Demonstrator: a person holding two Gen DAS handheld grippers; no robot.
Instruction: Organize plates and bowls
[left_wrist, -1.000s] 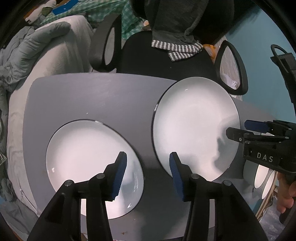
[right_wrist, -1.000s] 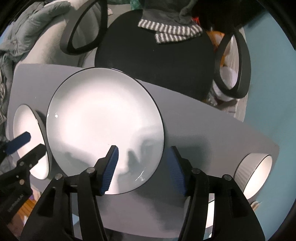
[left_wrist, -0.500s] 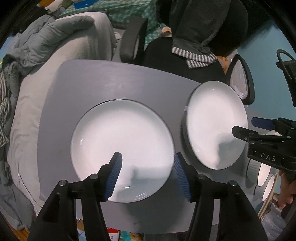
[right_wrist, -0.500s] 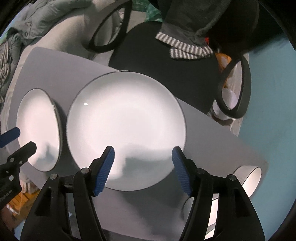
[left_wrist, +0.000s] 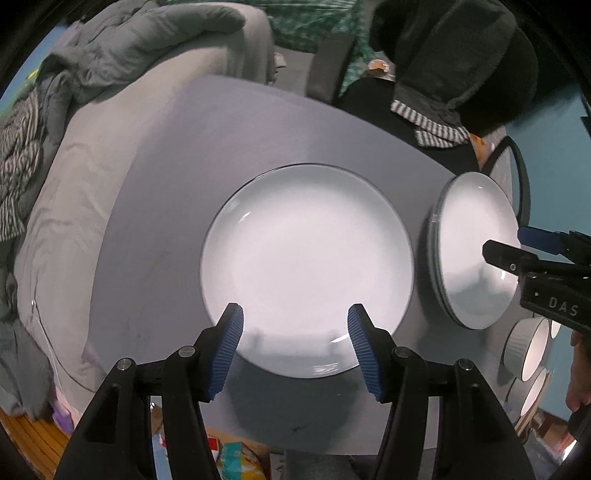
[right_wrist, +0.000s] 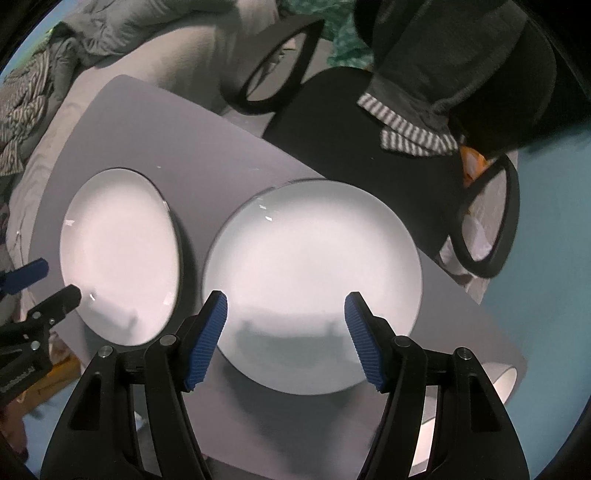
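Note:
Two white plates with dark rims lie side by side on a grey table (left_wrist: 177, 177). My left gripper (left_wrist: 295, 314) hangs open above the near rim of the left plate (left_wrist: 306, 266), with nothing between its blue pads. My right gripper (right_wrist: 285, 299) is open in the same way over the near rim of the right plate (right_wrist: 312, 280). The left wrist view also shows the right plate (left_wrist: 472, 251) with the right gripper (left_wrist: 513, 245) over it. In the right wrist view the left plate (right_wrist: 118, 254) lies under the left gripper (right_wrist: 48, 286). Ribbed grey bowls (left_wrist: 528, 350) stand at the table's right end.
A black office chair (right_wrist: 351, 122) with a dark jacket and striped cloth stands behind the table. A bed with a grey duvet (left_wrist: 122, 55) lies to the left. Bags and packaging (left_wrist: 236, 458) sit on the floor below the near edge. A person's hand (left_wrist: 580, 373) shows at the right.
Both grippers have slid sideways and rolled, so each plate now sits centred between its gripper's fingers. Both pairs of jaws stand wider apart than a second ago.

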